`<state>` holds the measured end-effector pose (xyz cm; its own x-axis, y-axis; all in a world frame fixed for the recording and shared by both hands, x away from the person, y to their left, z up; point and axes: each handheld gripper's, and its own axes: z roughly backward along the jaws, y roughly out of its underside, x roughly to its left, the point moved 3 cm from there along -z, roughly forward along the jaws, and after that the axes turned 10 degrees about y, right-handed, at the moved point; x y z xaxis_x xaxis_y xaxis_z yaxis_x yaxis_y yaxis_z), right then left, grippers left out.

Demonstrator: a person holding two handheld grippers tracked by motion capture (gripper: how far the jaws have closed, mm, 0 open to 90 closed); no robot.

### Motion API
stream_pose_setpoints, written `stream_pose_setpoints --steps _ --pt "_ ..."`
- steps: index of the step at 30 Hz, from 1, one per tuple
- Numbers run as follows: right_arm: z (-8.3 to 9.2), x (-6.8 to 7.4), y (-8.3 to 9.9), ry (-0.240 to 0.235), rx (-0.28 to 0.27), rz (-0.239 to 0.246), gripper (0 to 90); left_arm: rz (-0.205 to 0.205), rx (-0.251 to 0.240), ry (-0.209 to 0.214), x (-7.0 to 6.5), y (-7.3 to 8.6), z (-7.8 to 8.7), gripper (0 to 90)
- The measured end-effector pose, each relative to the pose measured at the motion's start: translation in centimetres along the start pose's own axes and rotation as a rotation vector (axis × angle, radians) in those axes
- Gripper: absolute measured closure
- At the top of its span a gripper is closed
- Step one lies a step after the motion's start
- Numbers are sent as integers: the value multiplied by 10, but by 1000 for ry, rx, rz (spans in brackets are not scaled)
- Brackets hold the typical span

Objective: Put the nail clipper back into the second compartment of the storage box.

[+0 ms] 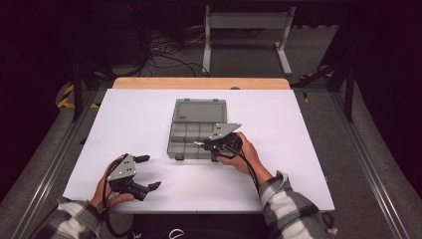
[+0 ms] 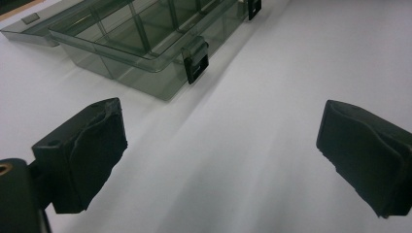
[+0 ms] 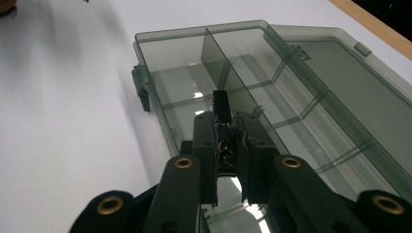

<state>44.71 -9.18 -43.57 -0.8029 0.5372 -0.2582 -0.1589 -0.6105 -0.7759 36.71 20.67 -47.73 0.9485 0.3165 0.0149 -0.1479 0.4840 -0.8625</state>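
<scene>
plaid sleeves (image 1: pixel 291 204) at the near edge, forearms coming in from the bottom; white table (image 1: pixel 139 124) under everything; smoky clear organizer box (image 1: pixel 191 137) at table centre, lid flat open behind it, black latches on its front wall; left gripper (image 1: pixel 148 173) resting near the front-left corner, well apart from the box, jaws spread wide with nothing between; right gripper (image 3: pixel 226 131) over the box's front compartments, jaws clamped on a small dark part (image 3: pixel 222 121), kind unclear

dark room – white table (image 1: pixel 139 119), grey floor (image 1: pixel 239 64)
</scene>
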Motion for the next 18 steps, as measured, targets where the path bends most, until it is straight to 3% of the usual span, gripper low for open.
stream_pose_setpoints --steps 18 --pt "-4 -3 10 1 39 -13 792 2 0 -17 1 -1 1 49"
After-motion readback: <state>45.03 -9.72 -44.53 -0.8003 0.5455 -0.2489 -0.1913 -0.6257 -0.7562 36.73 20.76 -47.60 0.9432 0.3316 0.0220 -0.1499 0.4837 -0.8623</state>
